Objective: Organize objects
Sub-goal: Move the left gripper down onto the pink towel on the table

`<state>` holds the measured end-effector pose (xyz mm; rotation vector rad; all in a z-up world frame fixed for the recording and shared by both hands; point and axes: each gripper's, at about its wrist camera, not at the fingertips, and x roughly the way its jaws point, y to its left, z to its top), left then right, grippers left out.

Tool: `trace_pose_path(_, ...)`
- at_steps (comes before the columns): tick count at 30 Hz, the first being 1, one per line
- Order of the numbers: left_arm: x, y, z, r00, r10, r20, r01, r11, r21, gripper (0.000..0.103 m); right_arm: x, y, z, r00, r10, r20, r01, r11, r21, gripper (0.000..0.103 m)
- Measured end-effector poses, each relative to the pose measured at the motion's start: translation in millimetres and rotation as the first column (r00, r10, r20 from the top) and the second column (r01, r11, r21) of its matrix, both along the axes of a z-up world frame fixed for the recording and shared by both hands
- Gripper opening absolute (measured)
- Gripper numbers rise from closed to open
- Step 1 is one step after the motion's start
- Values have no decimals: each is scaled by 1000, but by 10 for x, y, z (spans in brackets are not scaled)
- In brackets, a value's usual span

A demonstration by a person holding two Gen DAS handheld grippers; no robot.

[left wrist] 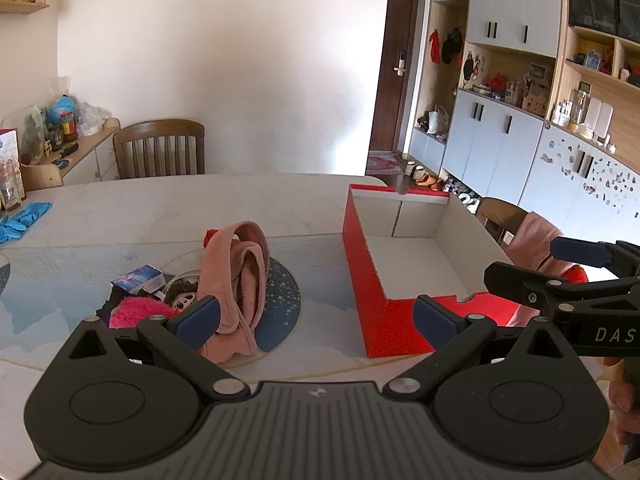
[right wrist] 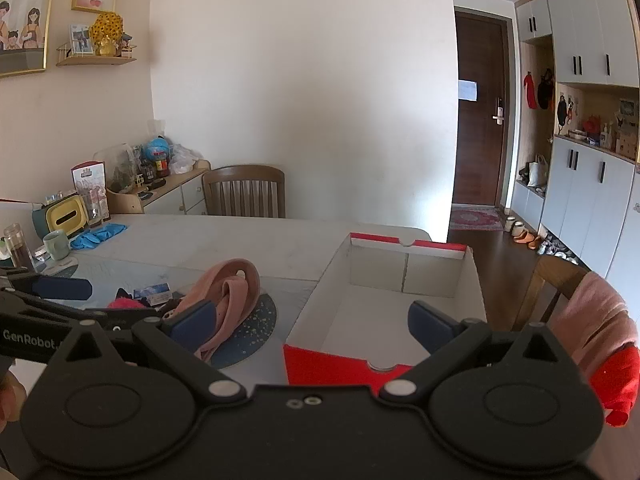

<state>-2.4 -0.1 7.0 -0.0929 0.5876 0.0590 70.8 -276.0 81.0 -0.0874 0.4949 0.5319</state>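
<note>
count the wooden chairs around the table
2. One chair stands at the far side of the table, against the wall. Another chair is at the right side by the red box, with pink cloth draped over it. Others may be out of view.

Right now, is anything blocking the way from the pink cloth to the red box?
Nothing visible: bare tabletop separates the crumpled pink cloth from the open, empty red cardboard box beside it.

Red box [left wrist: 376, 280] open-topped, interior clear; bare table [left wrist: 200, 200] behind pink cloth pile [left wrist: 240, 276]; chair [left wrist: 516, 220] crowds right.
</note>
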Motion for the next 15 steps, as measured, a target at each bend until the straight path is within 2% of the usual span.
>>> trace_pose_path(9,129,197,-50,1000,-22,-18,21,999,-44,103,53,184,-38,1000,-12,-5,12,1000,-23,102)
trace_pose_path(15,209,352,-78,999,-47,-11,46,998,-47,103,105,296,-52,999,-38,-9,38,999,-37,102)
